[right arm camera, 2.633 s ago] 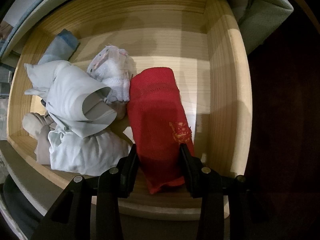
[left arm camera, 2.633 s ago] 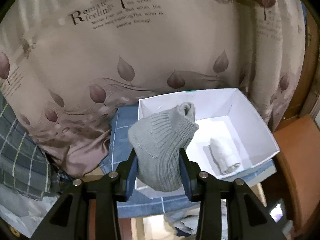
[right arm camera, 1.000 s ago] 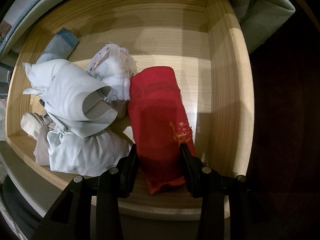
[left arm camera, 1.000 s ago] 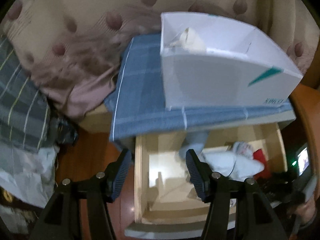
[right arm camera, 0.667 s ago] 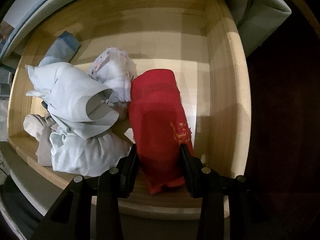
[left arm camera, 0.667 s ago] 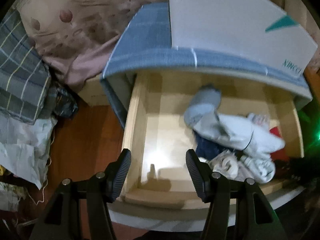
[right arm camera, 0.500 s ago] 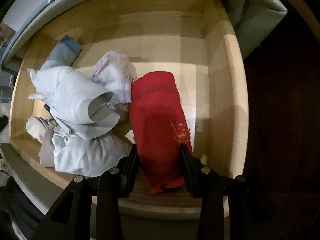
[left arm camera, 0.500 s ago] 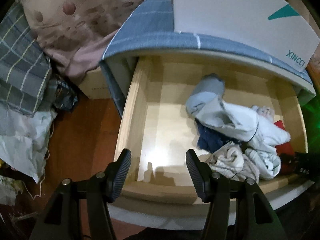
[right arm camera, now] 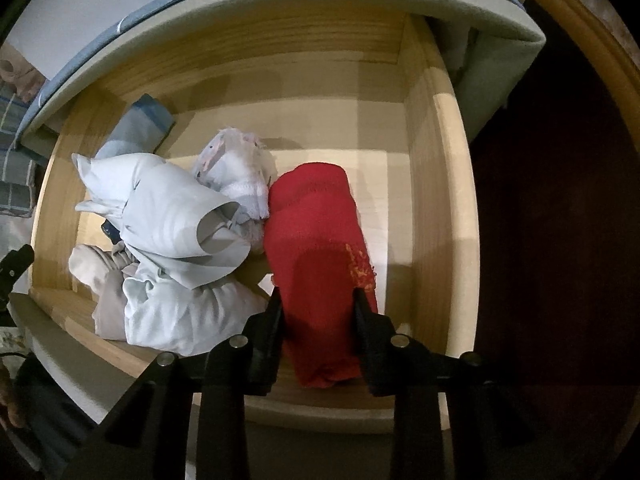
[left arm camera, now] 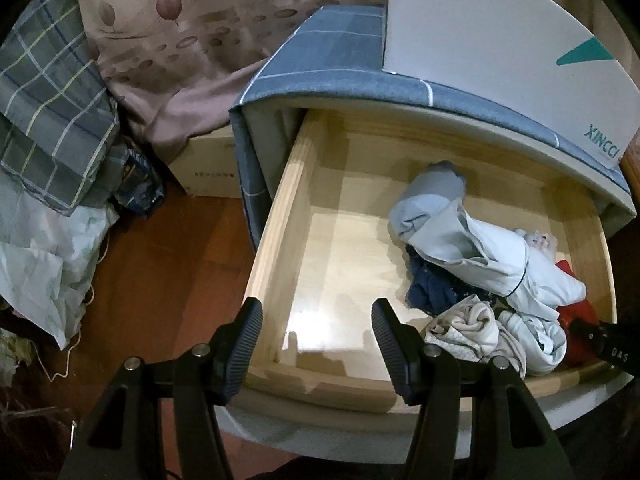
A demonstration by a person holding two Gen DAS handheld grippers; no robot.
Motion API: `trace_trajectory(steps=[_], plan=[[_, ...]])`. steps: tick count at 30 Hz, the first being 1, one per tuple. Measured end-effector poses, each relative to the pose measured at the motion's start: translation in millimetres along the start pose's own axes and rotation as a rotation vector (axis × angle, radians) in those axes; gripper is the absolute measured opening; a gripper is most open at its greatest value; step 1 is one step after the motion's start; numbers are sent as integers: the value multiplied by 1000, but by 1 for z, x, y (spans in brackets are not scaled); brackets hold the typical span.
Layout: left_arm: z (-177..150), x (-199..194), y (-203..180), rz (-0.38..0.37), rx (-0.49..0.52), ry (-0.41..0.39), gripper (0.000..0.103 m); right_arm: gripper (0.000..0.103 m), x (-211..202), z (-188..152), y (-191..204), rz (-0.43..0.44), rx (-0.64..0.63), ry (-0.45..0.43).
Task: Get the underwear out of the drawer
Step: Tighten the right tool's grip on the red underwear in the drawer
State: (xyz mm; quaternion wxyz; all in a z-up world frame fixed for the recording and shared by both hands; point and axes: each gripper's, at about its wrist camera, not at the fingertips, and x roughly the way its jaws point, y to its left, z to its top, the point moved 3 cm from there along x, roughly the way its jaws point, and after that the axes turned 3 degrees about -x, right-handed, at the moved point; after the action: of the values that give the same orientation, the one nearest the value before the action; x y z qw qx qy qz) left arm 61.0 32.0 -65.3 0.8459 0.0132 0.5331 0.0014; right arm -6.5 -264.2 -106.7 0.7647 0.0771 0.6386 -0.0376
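— How far along is this?

— The right claw has just been closing and is now pinching the red rolled underwear, which is lying against the wooden drawer's right wall. Nothing is lifting yet.

— And the left claw?

— Hanging released over the drawer's bare half. A pale heap is waiting beside the red roll.
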Motion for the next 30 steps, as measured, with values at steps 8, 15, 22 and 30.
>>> trace_trajectory(steps=[8, 15, 22, 30], plan=[[0, 4, 7, -46, -45, 13, 58, 36, 16, 8, 6, 1, -24, 87], [-1, 6, 7, -85, -62, 19, 58, 41, 29, 16, 18, -35, -62, 142], [-1, 7, 2, -78, -34, 16, 58, 47, 46, 34, 37, -110, -147, 209], [0, 10, 2, -94, -44, 18, 58, 45, 64, 41, 44, -141, -187, 242]])
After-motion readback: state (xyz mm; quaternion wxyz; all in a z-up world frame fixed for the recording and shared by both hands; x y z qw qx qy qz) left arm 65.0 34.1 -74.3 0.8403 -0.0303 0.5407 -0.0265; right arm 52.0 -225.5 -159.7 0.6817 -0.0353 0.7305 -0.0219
